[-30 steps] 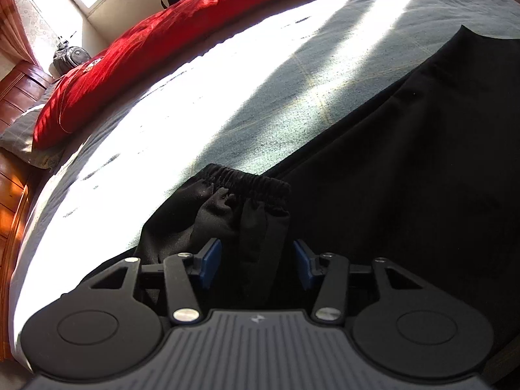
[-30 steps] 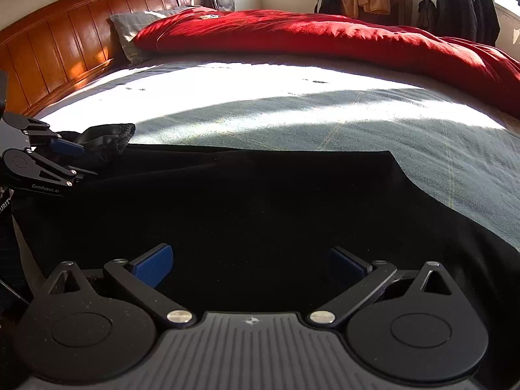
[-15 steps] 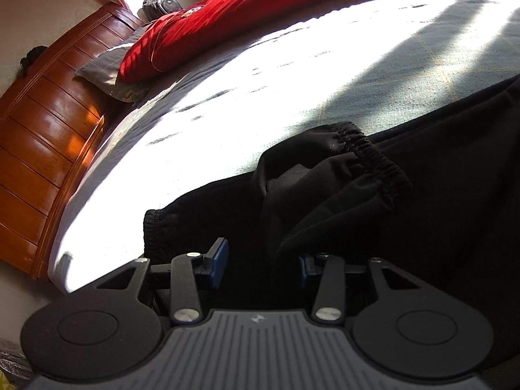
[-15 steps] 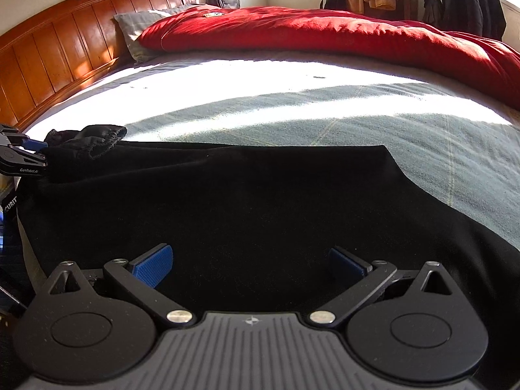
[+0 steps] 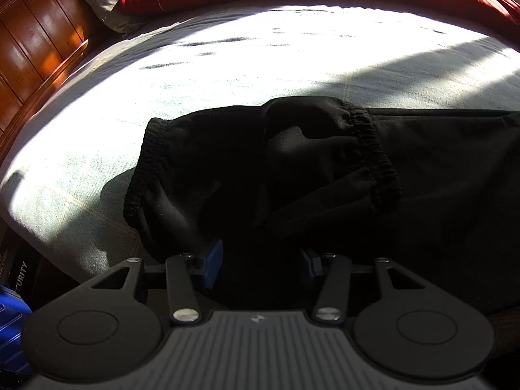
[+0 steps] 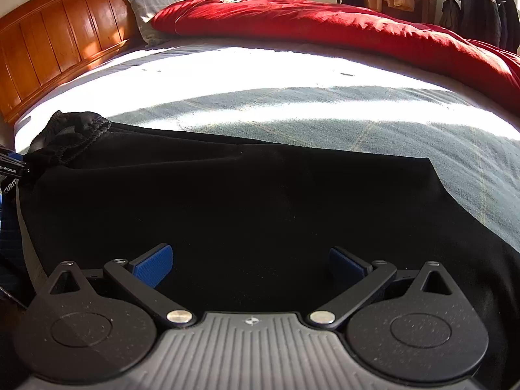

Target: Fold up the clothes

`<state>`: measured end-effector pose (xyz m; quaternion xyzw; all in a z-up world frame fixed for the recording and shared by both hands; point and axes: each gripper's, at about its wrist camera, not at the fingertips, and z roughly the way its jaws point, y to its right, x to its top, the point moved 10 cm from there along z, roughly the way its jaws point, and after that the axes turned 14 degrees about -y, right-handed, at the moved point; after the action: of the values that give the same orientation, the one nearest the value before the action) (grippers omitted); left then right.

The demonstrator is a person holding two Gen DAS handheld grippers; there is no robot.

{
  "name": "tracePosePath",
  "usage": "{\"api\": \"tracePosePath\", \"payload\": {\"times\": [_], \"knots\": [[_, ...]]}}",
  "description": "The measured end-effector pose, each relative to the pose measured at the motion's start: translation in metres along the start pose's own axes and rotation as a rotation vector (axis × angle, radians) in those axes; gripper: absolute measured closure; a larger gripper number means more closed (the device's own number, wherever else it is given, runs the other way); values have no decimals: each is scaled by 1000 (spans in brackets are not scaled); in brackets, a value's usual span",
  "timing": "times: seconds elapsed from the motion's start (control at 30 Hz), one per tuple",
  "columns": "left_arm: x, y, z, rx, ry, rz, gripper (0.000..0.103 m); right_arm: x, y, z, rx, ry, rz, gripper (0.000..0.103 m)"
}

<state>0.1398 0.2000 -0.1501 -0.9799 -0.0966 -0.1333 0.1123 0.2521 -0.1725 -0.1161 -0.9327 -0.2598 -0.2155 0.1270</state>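
Observation:
Black trousers (image 6: pixel 247 208) lie flat along the near side of the bed. In the left wrist view one elastic cuff (image 5: pixel 373 149) is folded over and rests on the cloth beside the other elastic cuff (image 5: pixel 143 169). My left gripper (image 5: pixel 261 265) is low over this bunched end with its jaws opening. Dark cloth lies between the blue pads (image 5: pixel 213 266), which no longer pinch it. From the right wrist view that gripper shows only as a tip at the left edge (image 6: pixel 9 162). My right gripper (image 6: pixel 252 268) stands wide open just above the middle of the trousers.
The grey-green bed sheet (image 6: pixel 292 110) is half in bright sun. A red duvet (image 6: pixel 325 22) and a grey pillow (image 6: pixel 146 9) lie at the far side. The wooden headboard (image 6: pixel 65 39) runs along the left. Clothes (image 6: pixel 481 6) hang at the back right. The bed's edge is near my left gripper.
My left gripper swung round with the lifted cuff and brought it down onto the other trouser end. It slid to the left edge of the right wrist view. The right gripper hardly moved.

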Motion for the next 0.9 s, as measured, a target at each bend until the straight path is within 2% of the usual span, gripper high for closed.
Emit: {"api": "tracePosePath", "payload": {"times": [0.07, 0.17, 0.23, 0.37, 0.47, 0.53, 0.6, 0.73, 0.9], "knots": [[2, 5, -18, -36, 35, 30, 46, 3, -7, 3, -1, 0, 6, 0], [19, 24, -37, -79, 120, 122, 32, 10, -18, 6, -10, 4, 12, 0], [35, 41, -39, -97, 160, 197, 30, 13, -26, 7, -18, 0, 13, 0], [67, 79, -4, -28, 143, 377, 29, 14, -38, 8, -48, -11, 14, 0], [68, 92, 23, 78, 116, 495, 29, 11, -41, 6, -73, -19, 30, 0], [66, 90, 28, 110, 120, 512, 29, 10, -41, 6, -83, -23, 45, 0], [65, 78, 26, 79, 105, 466, 27, 10, -40, 7, -87, -28, 55, 0], [56, 42, 22, 165, 87, 407, 27, 15, -40, 10, -91, -32, 51, 0], [45, -1, 17, 199, 58, 306, 27, 20, -46, 16, -80, -45, 19, 0]]}}
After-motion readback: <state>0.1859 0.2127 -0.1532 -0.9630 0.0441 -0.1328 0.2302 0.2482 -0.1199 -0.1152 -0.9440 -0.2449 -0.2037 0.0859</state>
